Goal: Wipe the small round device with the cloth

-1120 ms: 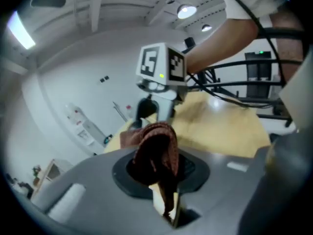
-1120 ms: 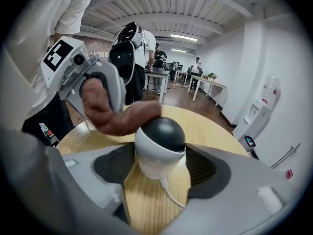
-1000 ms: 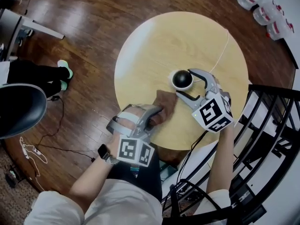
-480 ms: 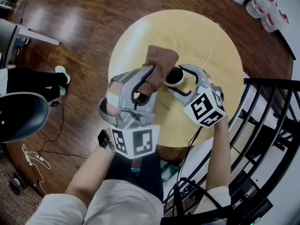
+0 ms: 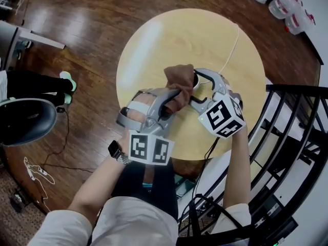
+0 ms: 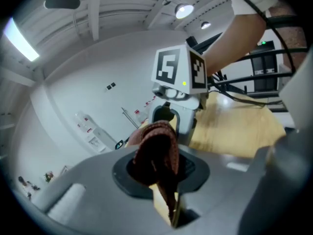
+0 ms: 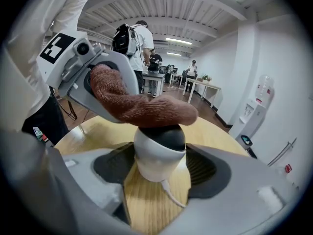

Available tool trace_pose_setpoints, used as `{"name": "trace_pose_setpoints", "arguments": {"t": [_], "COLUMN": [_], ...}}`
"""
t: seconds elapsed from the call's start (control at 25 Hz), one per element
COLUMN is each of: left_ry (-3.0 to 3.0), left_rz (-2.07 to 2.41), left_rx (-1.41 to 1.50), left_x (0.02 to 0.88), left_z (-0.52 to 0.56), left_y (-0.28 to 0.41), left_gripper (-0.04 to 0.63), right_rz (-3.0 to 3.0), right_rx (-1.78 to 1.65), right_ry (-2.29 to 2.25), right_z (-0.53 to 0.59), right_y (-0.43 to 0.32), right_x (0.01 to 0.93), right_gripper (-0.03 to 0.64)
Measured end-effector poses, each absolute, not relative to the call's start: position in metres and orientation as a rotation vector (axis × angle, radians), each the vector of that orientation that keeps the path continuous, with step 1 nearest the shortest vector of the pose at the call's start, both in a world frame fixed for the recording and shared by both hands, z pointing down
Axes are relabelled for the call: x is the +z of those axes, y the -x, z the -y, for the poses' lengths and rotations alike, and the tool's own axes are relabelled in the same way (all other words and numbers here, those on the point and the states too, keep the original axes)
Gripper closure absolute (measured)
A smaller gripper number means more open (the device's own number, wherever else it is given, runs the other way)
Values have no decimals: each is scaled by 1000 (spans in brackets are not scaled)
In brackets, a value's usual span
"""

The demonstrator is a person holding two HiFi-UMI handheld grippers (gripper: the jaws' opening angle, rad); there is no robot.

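The small round device (image 7: 159, 153), white with a black top, stands between the pads of my right gripper (image 5: 198, 89), which is shut on its sides. Its white cable (image 5: 230, 50) trails across the round wooden table (image 5: 205, 35). My left gripper (image 5: 171, 94) is shut on a brown cloth (image 5: 178, 78). The cloth (image 7: 142, 106) lies draped over the device's black top. In the head view the cloth hides nearly all of the device (image 5: 195, 80). The left gripper view shows the cloth (image 6: 156, 153) pinched between its jaws, with the right gripper's marker cube (image 6: 178, 70) just beyond.
A black metal railing (image 5: 292, 137) runs close along the table's right side. A dark chair (image 5: 23, 119) stands on the wooden floor at the left. Water bottles (image 5: 277, 4) sit at the top right. People stand far back in the right gripper view.
My left gripper lifted the cloth off the table's front edge, raised it high, then brought it down onto the device's top. The right gripper stayed around the device.
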State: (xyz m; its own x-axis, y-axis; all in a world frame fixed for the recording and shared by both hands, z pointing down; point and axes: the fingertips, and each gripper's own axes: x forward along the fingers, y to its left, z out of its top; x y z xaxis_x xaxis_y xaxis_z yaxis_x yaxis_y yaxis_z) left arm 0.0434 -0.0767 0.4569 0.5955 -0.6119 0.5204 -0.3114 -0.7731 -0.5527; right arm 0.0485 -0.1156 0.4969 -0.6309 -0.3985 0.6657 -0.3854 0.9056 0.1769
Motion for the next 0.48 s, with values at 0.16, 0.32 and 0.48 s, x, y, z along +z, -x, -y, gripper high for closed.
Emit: {"name": "trace_pose_setpoints", "arguments": {"t": [0.16, 0.32, 0.48], "left_ry": [2426, 2428, 2394], "left_rz": [-698, -619, -601], "left_rx": [-1057, -1137, -1194], "left_x": [472, 490, 500], "left_z": [67, 53, 36], "left_y": [-38, -31, -18], "left_gripper": [526, 526, 526], "right_rz": [2328, 2327, 2366], "right_rx": [-14, -12, 54], "right_ry": [-552, -556, -525], "right_z": [116, 116, 109], "right_y": [-49, -48, -49], "right_x": [496, 496, 495], "right_gripper": [293, 293, 281]}}
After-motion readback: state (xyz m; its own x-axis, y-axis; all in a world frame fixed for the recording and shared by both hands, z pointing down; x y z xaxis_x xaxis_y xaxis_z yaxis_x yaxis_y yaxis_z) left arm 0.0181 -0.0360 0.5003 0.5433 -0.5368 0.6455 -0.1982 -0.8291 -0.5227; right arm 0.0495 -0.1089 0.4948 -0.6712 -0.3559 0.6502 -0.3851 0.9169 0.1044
